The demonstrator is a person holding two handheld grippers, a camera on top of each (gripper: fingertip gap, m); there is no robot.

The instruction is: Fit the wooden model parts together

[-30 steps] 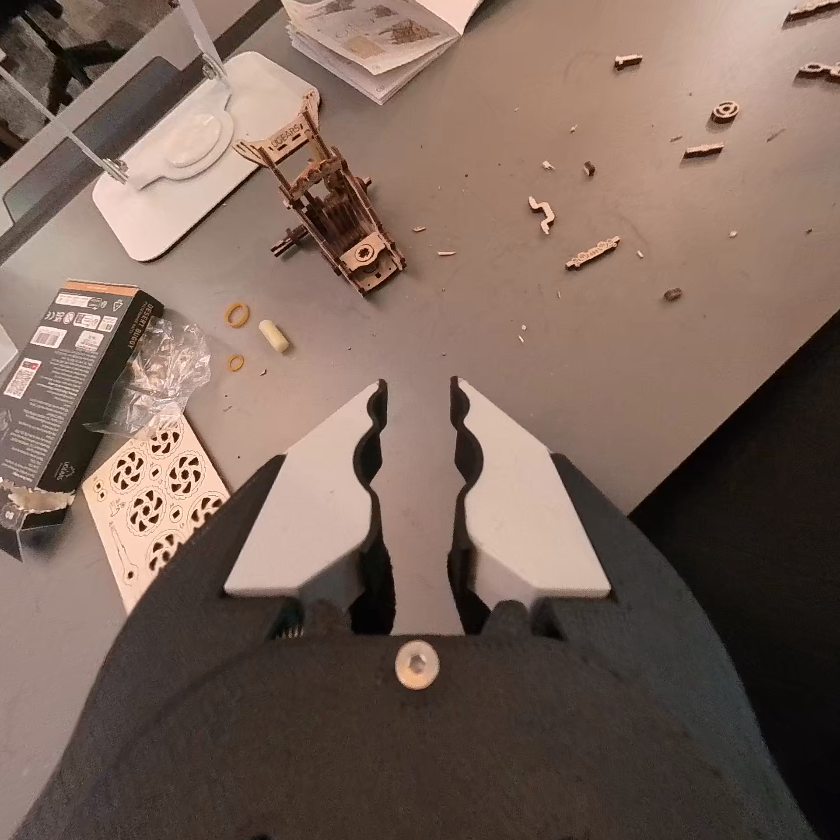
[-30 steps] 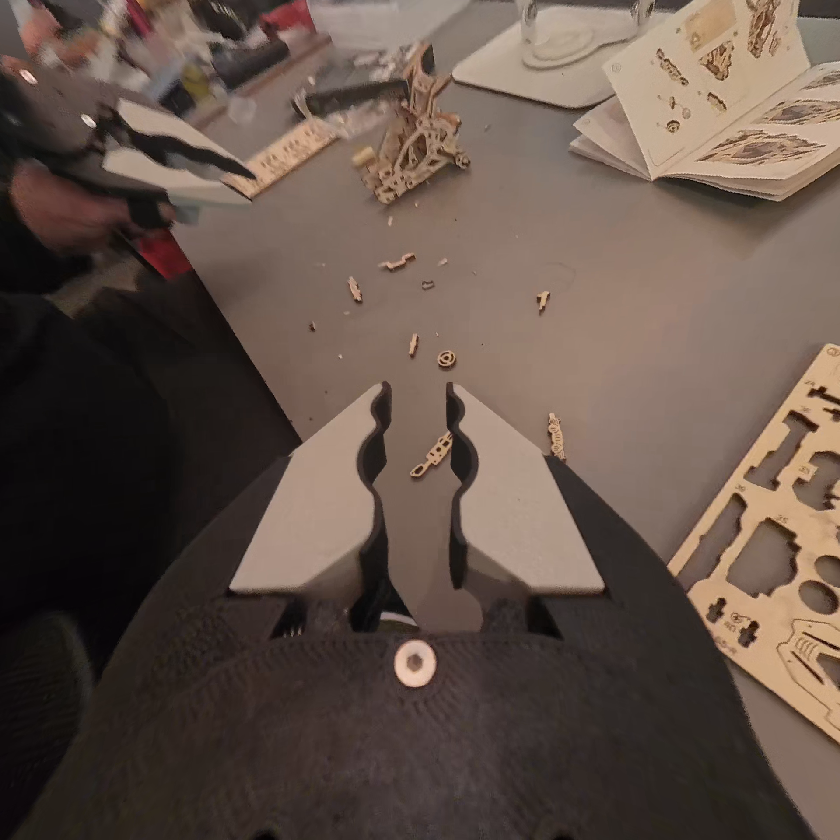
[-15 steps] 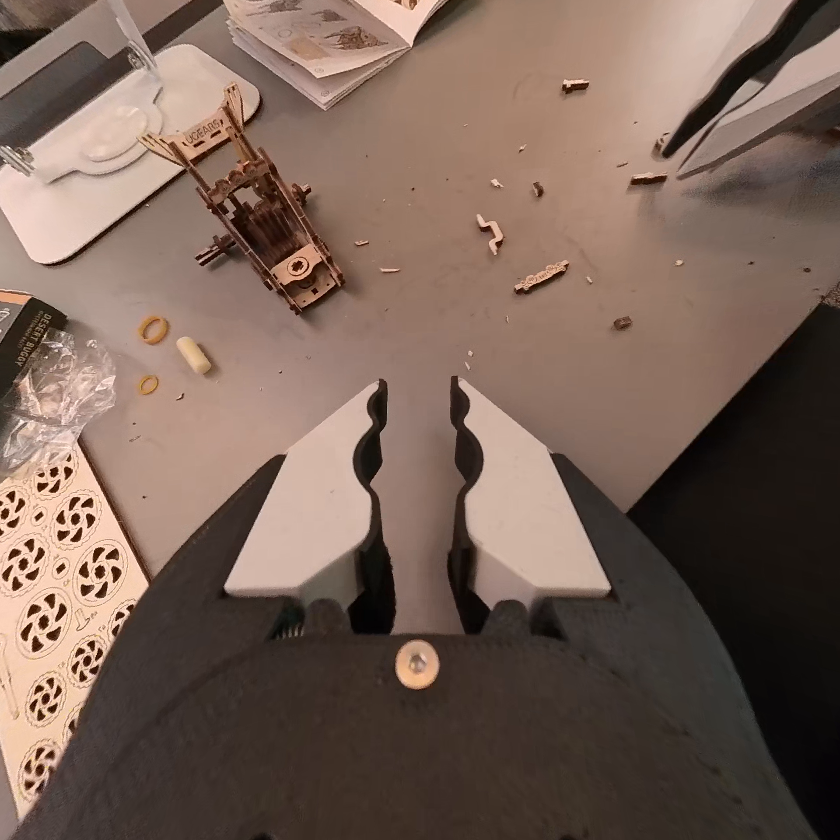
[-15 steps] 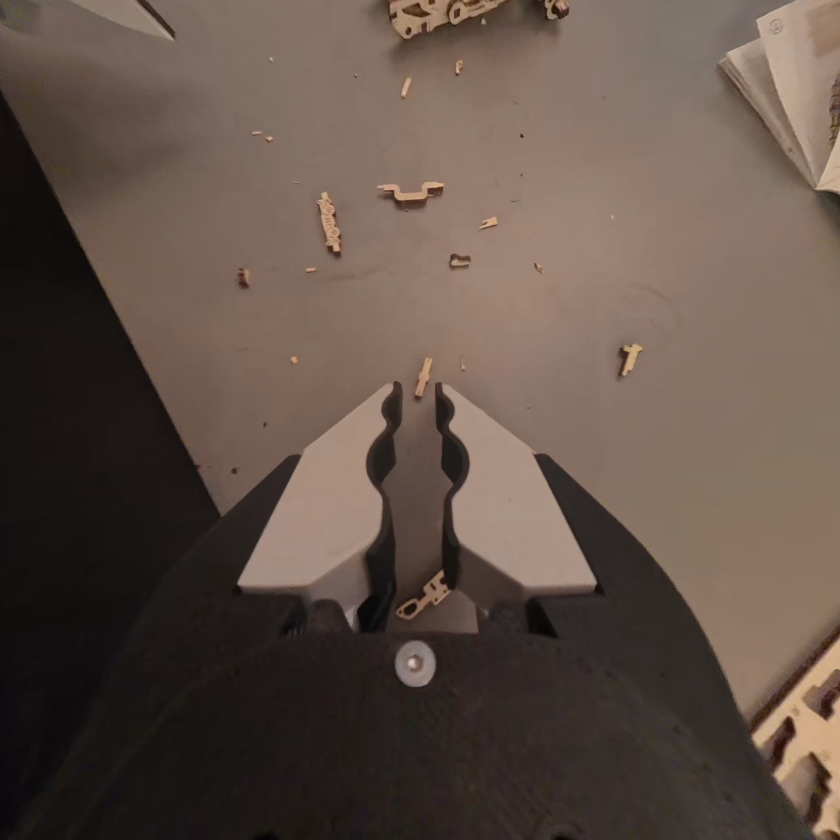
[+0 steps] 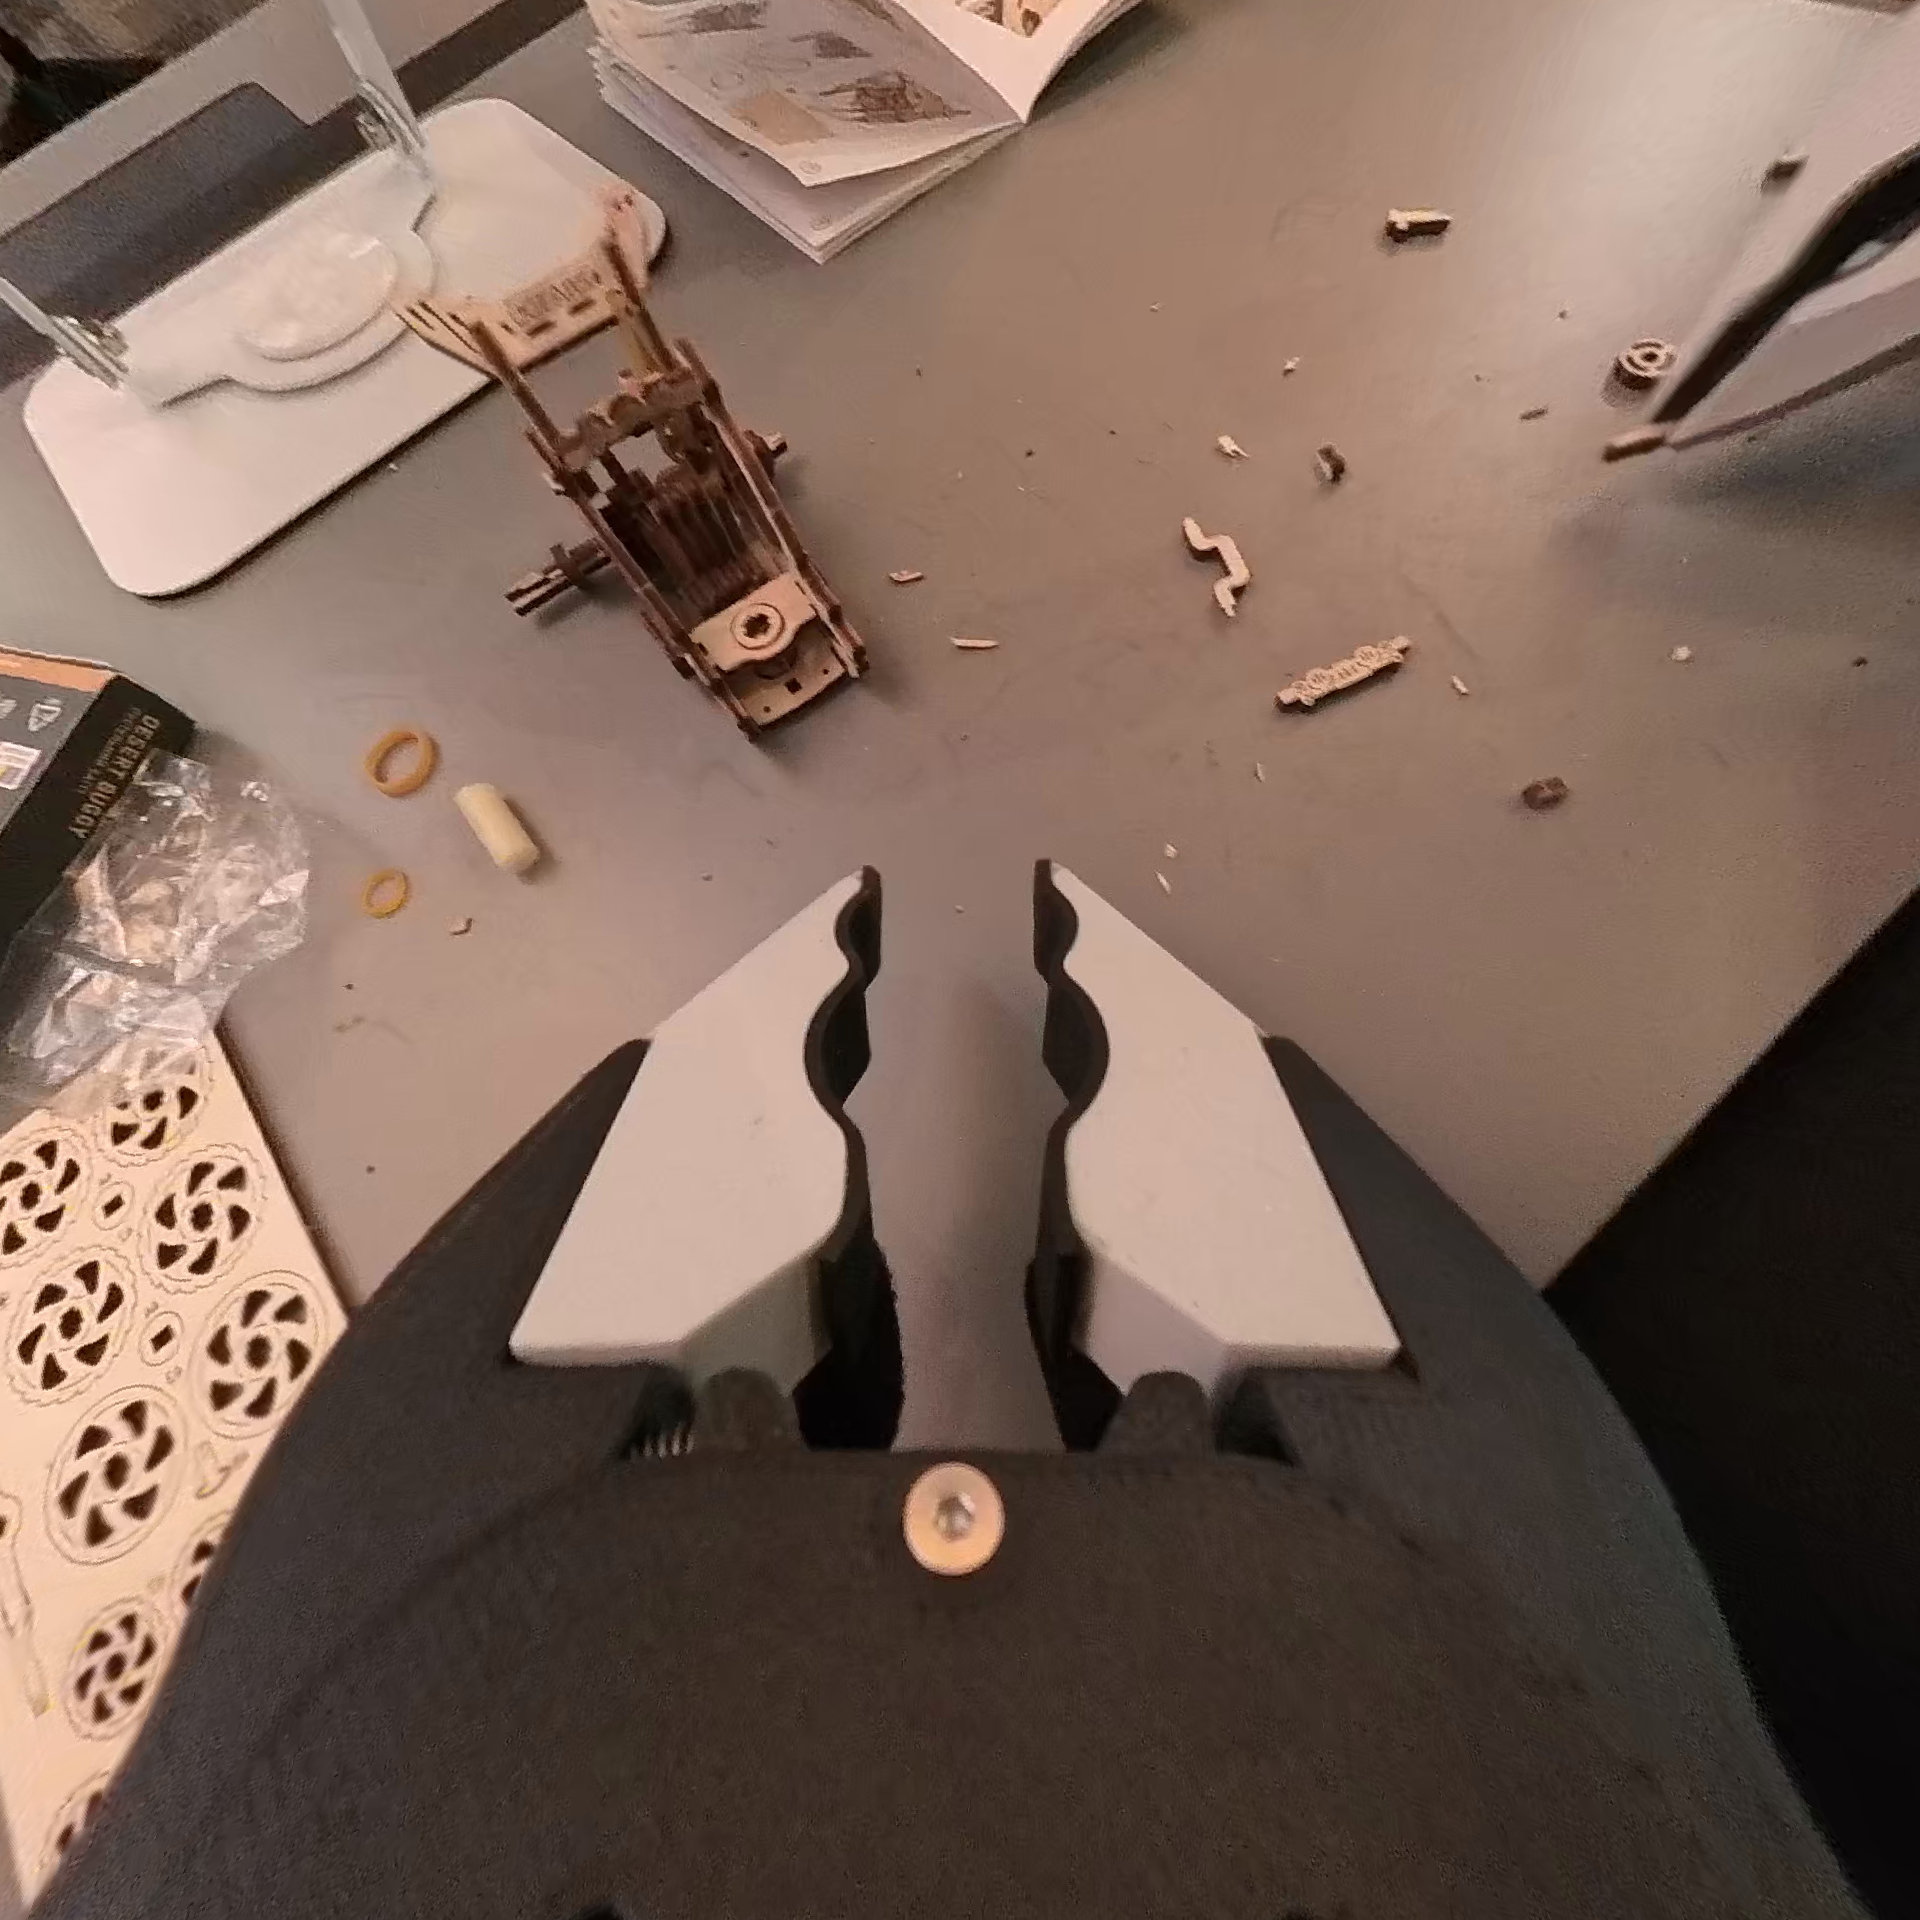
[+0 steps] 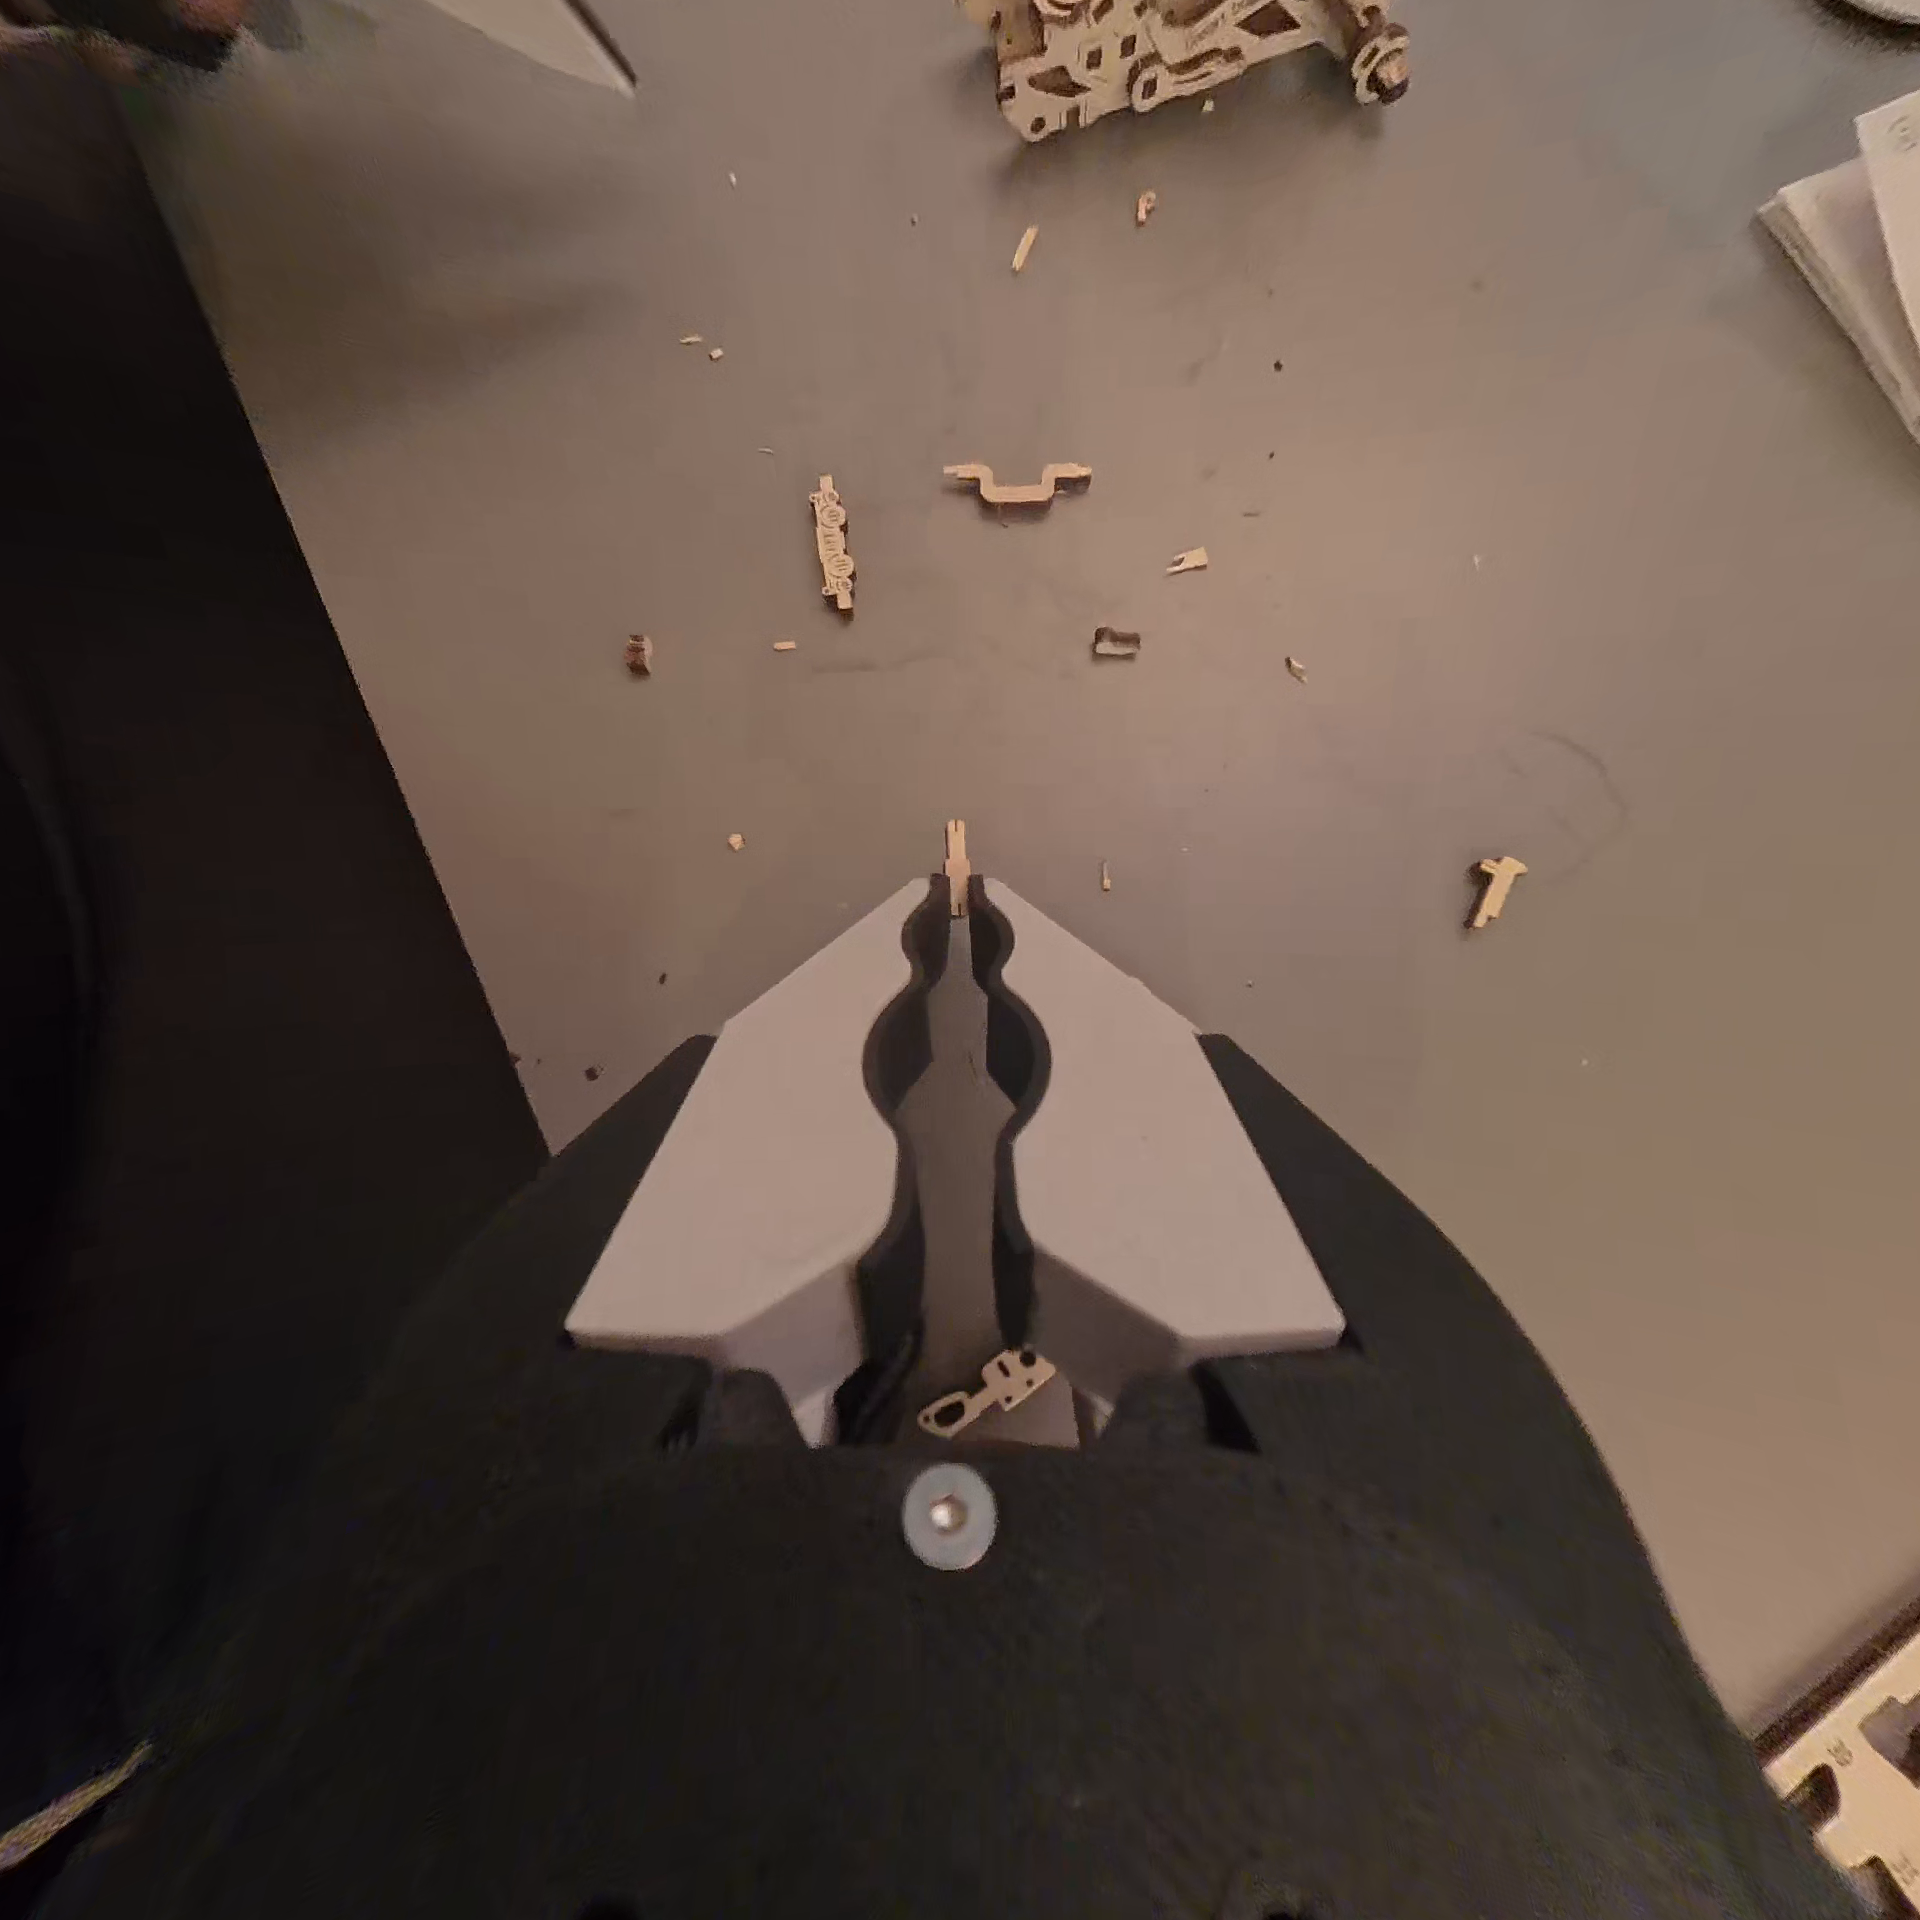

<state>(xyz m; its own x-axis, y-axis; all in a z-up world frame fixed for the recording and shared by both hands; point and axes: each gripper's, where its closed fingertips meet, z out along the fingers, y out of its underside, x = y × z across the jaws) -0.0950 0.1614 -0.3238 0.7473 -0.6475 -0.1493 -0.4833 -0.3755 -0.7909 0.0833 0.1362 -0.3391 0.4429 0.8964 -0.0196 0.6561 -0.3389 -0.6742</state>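
Two grippers work over a grey table (image 5: pixel 1039 260) strewn with wooden bits. The right gripper (image 6: pixel 958 896) has its fingertips pinched on a small wooden peg (image 6: pixel 956 844), a slim pale stick whose long axis runs straight along the fingers, its notched end poking out forward past the tips and pointing away from the camera. In the left wrist view that same gripper (image 5: pixel 1662 434) comes in from the upper right, and the peg (image 5: pixel 1631 445) shows as a short brown piece at its tips, low over the tabletop.

The left gripper (image 5: pixel 956 883) hangs above the table with its jaws spread and nothing between them. Ahead of it and to the left stands the half-built wooden model (image 5: pixel 686 561), its long axis slanting from far left to near right, the end with a round hub facing the camera.

Loose parts lie well apart on the table: a stepped bracket (image 6: pixel 1016 486), a flat engraved strip (image 6: pixel 834 549), a small ring (image 5: pixel 1644 364). An open instruction booklet (image 5: pixel 831 114) lies beyond the model, and a cut-out wooden sheet (image 5: pixel 114 1299) lies at the left edge.
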